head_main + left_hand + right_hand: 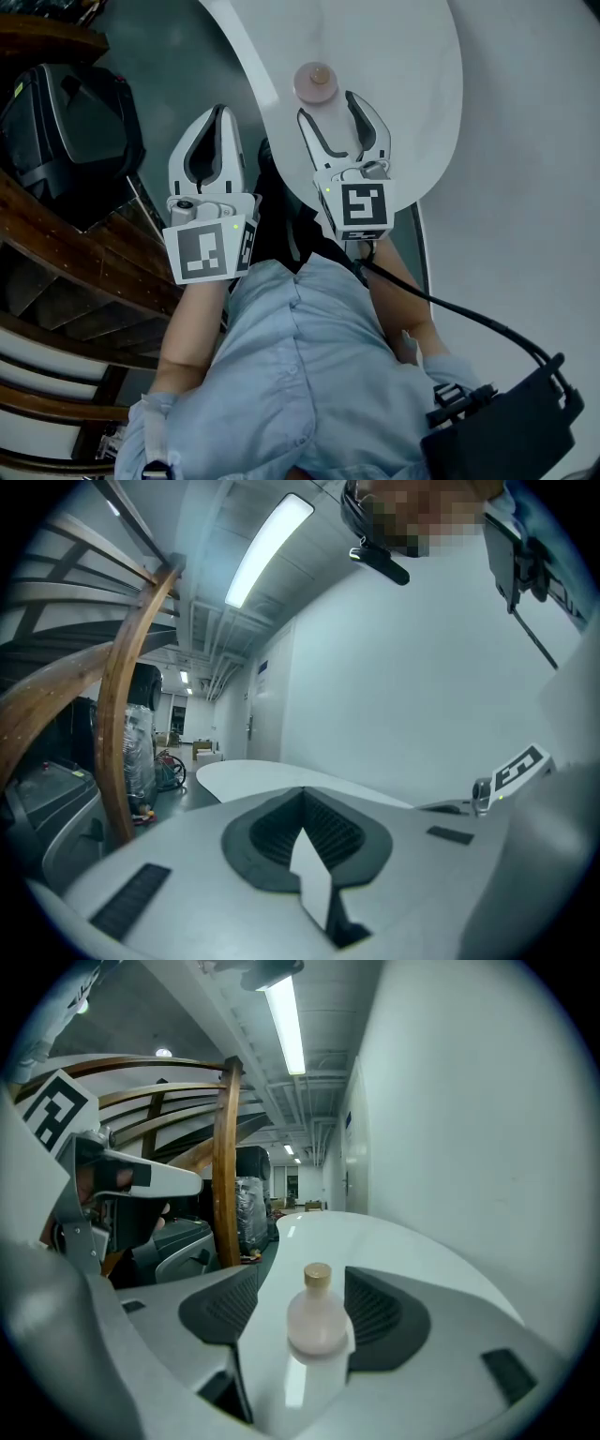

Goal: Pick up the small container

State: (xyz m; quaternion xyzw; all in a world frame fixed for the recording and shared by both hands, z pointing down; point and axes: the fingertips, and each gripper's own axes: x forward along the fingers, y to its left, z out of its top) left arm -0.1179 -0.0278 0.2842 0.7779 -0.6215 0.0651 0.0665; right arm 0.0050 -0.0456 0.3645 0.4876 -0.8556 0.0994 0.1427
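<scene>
Standing on white table, small container untouched between spread fingers of right gripper, left gripper fingers pressed together

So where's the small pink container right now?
Head view: the small container stands upright near the left edge of the white table, just beyond the open right gripper.

Your light comes from overhead: a long ceiling strip light burns bright in both gripper views, and the glossy white table throws back a soft reflection under the small pink bottle. Both gripper views bow strongly and go black at the corners; the left side of your head view sits in shadow
</scene>
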